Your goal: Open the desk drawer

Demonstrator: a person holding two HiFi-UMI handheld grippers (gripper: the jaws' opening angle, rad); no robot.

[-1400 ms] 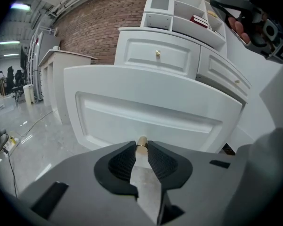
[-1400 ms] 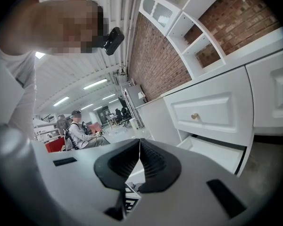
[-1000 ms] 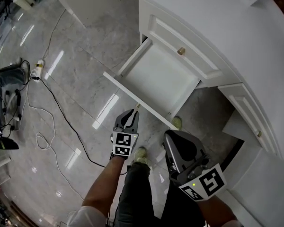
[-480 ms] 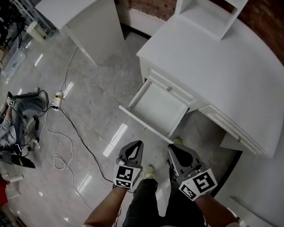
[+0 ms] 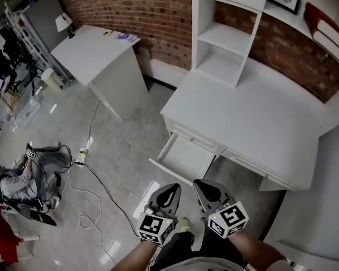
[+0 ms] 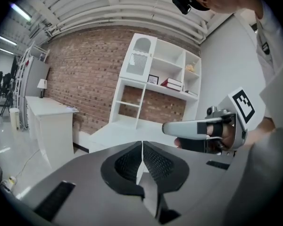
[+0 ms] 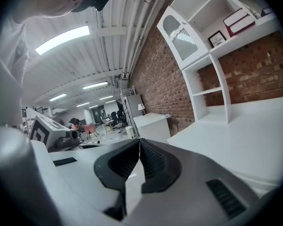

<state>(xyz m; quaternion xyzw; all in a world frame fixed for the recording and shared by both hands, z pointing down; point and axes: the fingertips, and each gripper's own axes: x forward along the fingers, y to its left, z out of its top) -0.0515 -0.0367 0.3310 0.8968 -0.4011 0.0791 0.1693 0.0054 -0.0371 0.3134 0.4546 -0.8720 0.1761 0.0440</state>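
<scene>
Left tongs (image 5: 170,189) and right tongs (image 5: 203,186), both pinched together and empty, hover on the near side of the pulled-out drawer (image 5: 183,158) of the white bench (image 5: 260,112).

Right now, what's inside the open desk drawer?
The drawer shows only its bare white bottom, nothing in the visible part. Its back end is covered by the desk top, so I can't see there.

Drawer (image 5: 186,158) jutting from the table (image 5: 260,117) over the floor (image 5: 130,134), wide aisle toward a second table (image 5: 96,55), cable (image 5: 105,192) trailing across it, shelf unit (image 5: 223,44) walling the table's rear.
</scene>
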